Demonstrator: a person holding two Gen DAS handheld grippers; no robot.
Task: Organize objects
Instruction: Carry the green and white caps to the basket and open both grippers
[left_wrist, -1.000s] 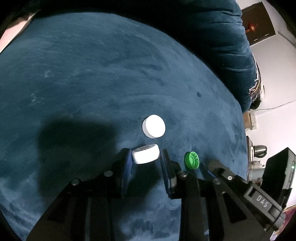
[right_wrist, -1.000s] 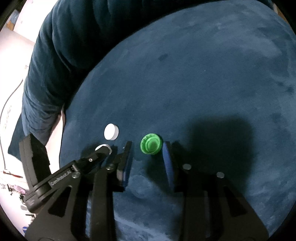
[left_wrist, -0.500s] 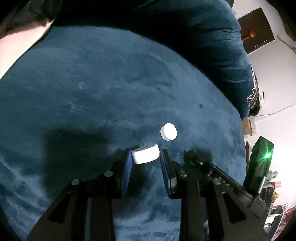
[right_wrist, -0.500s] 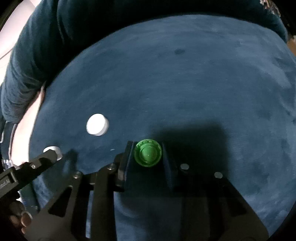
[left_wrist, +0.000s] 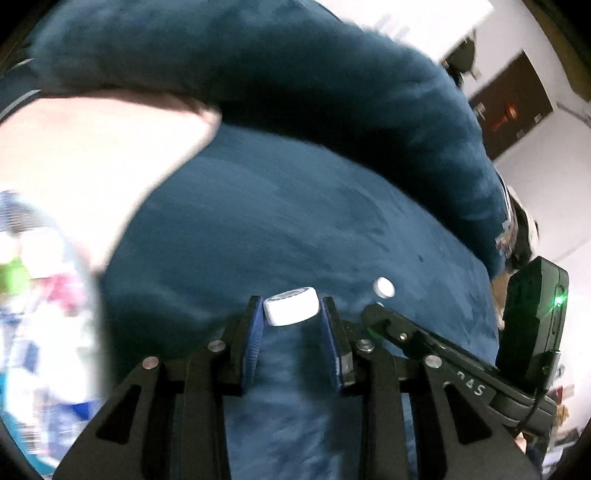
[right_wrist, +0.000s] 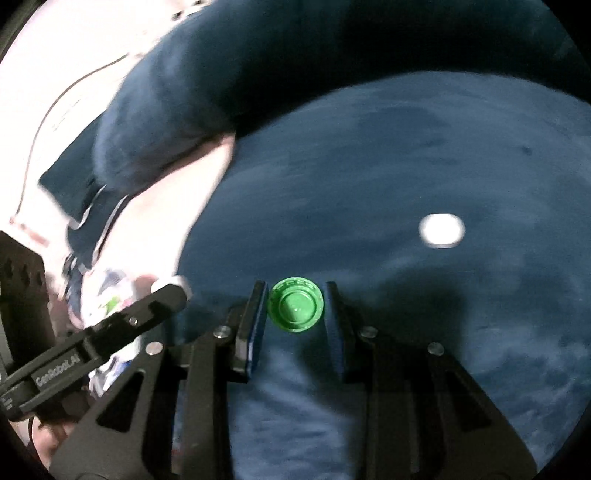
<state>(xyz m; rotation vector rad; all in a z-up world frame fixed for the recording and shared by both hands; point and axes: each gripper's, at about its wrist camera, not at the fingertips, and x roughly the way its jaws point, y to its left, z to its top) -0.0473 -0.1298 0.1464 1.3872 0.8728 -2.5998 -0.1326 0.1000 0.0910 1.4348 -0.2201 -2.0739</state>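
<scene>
My left gripper (left_wrist: 291, 308) is shut on a white bottle cap (left_wrist: 291, 306) and holds it above the blue velvet cushion (left_wrist: 277, 229). My right gripper (right_wrist: 295, 306) is shut on a green bottle cap (right_wrist: 296, 309), open side towards the camera, also lifted off the cushion (right_wrist: 406, 166). A second white cap (left_wrist: 384, 287) lies on the cushion to the right of the left gripper; it also shows in the right wrist view (right_wrist: 441, 230). The right gripper's body (left_wrist: 443, 354) shows at the right of the left wrist view. The left gripper's body (right_wrist: 92, 347) shows at the left of the right wrist view.
A thick blue bolster (left_wrist: 295, 92) curves along the cushion's far edge. Beyond the cushion's left edge lie a pale floor (left_wrist: 74, 166) and blurred colourful items (left_wrist: 33, 314). A white wall and a dark door (left_wrist: 509, 114) stand at the right.
Both grippers have risen and swung left with their caps. The right gripper closed on the green cap a second ago. The loose white cap now lies farther right.
</scene>
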